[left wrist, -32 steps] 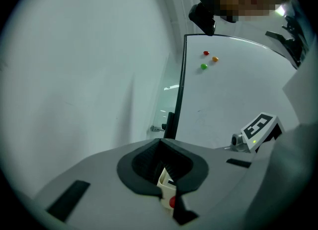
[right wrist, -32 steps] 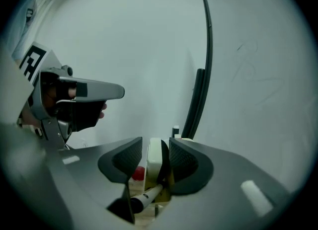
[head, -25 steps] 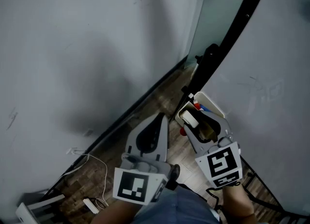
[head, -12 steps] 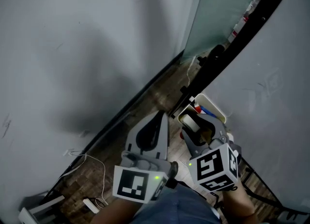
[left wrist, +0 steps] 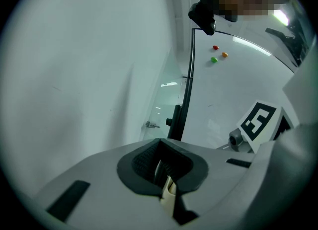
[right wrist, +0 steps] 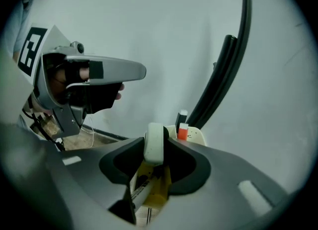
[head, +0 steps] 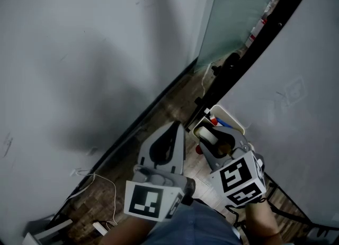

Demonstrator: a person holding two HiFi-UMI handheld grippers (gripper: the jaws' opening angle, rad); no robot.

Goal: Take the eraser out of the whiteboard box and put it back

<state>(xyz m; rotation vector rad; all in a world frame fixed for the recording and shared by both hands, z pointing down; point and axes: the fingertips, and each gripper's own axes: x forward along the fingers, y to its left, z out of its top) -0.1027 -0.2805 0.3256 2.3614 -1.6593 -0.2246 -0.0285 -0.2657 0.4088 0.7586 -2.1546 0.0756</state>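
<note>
While both grippers point toward the lower edge of the whiteboard (head: 304, 74), a plain grey wall (head: 79, 53) fills the left of the head view and a strip of wooden floor (head: 177, 103) runs between the two. A glass door (head: 233, 21) stands at the far end of that strip. The left gripper (left wrist: 161, 167) is held beside the right one, its jaws pressed together with nothing between them. The right gripper (right wrist: 153, 149) tilts down into the box (head: 233, 117), a cream tray fixed at the lower edge of the whiteboard against its black frame. Its jaws are closing on the eraser (right wrist: 154, 137), and the dark pads look to touch both its flat faces. The eraser stands on edge at the near end of the box, white and rounded at the top. Below it in the right gripper view lie a yellow object (right wrist: 158, 191) and a pen, partly hidden. A red-capped marker (right wrist: 182, 133) stands at the far end of the box, just beyond the eraser. Three small magnets (left wrist: 214, 60) sit high on the whiteboard, well apart from the box
</note>
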